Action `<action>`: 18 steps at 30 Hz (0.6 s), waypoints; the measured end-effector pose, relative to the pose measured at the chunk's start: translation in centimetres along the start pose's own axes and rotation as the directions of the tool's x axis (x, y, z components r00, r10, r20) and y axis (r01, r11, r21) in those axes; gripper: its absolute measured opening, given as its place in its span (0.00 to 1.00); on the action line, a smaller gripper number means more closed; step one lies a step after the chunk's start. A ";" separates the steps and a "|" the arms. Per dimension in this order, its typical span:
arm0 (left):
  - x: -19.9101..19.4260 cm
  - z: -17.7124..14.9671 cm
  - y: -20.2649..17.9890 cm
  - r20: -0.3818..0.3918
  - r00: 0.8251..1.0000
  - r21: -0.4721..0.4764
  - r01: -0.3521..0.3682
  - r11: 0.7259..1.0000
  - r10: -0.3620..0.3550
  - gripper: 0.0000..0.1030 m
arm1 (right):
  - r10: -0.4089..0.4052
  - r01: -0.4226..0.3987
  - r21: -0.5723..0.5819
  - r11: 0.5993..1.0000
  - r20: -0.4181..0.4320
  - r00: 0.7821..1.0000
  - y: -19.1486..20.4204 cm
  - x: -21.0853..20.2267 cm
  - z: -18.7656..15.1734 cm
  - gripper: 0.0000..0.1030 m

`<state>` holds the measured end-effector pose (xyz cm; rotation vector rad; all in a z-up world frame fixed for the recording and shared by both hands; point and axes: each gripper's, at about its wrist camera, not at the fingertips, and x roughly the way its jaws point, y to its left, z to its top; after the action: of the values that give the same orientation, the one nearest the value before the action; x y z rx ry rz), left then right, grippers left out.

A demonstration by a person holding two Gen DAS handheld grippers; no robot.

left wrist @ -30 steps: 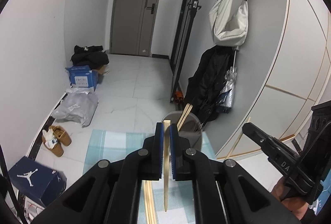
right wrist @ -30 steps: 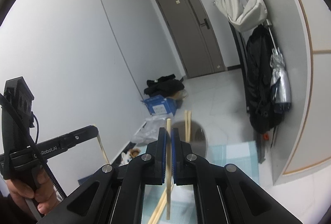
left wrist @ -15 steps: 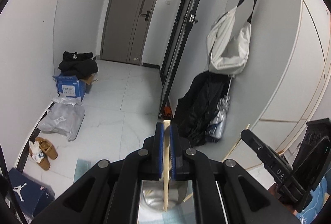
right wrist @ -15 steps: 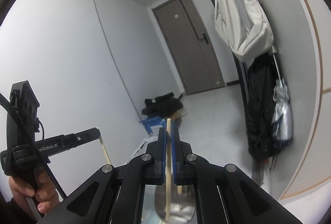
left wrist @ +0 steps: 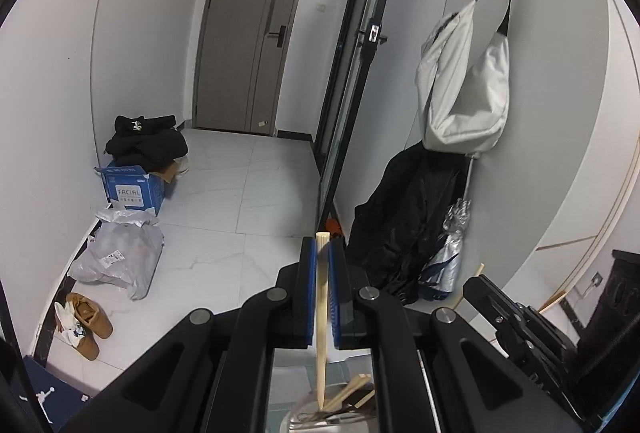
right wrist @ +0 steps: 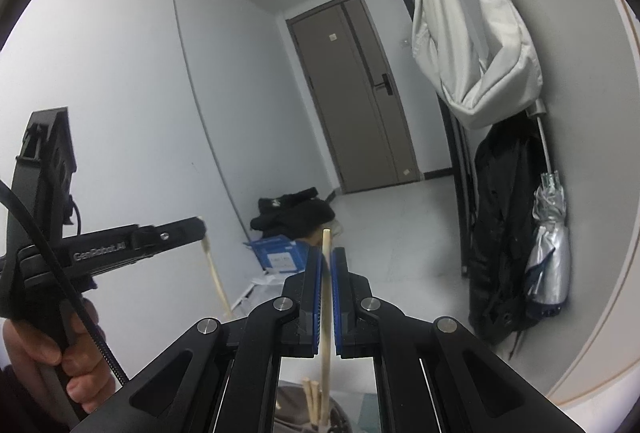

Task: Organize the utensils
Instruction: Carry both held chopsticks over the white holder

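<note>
Viewing, left wrist: left gripper [left wrist: 322,253] fills the lower frame, blue pads [left wrist: 309,289] pressed onto a single pale chopstick [left wrist: 321,321].
Chopstick attitude: near upright, blunt end above the pads, pointed tip hanging below them.
Holder: metal utensil cup [left wrist: 320,421] at the bottom edge, directly under the tip; tip is above the rim, not inside. Other chopsticks [left wrist: 352,393] lean in the cup.
Other tool: right gripper [left wrist: 520,317] at lower right, a pale stick showing at its front end.
Background: grey door [left wrist: 248,33], white bag [left wrist: 464,85] hung on the wall, black coat [left wrist: 404,217], blue box [left wrist: 132,189], brown shoes [left wrist: 86,321] on the tile floor.

Viewing, right wrist: right gripper [right wrist: 329,265] clamped narrow on a second chopstick [right wrist: 326,313], also near upright.
Holder: cup [right wrist: 296,413] at the bottom edge below the stick; whether the tip is inside the rim cannot be told. Two more sticks [right wrist: 311,401] stand in it.
Other tool: left gripper [right wrist: 200,227] at left, held by a hand [right wrist: 52,357], its chopstick [right wrist: 214,273] hanging down from the closed tip.
Background: same door [right wrist: 356,93], white bag [right wrist: 472,45], folded silver umbrella [right wrist: 548,241].
</note>
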<state>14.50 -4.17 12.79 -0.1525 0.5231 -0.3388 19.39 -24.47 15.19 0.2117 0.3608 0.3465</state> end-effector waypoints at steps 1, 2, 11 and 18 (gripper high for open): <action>0.2 -0.2 0.2 -0.007 1.000 0.002 0.001 1.000 -0.001 0.02 | 0.002 -0.002 -0.005 1.000 -0.001 1.000 0.0 0.3 -0.3 0.04; 0.5 0.0 0.3 -0.011 1.000 0.007 0.002 1.000 -0.002 0.02 | 0.003 -0.003 -0.008 1.000 -0.001 1.000 0.1 0.4 -0.5 0.04; 0.5 -1.6 0.7 -0.018 1.000 0.048 0.022 0.999 -0.021 0.03 | 0.013 -0.015 -0.032 0.999 -0.044 0.999 0.6 1.7 -3.3 0.04; 1.4 -2.7 0.3 -0.044 0.999 0.071 0.020 0.997 -0.017 0.03 | 0.024 -0.027 -0.031 0.999 -0.089 0.996 0.5 2.1 -5.2 0.04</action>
<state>14.37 -4.49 9.79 -0.0811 0.5519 -0.3792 19.09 -22.51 9.95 0.1695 0.4397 0.3874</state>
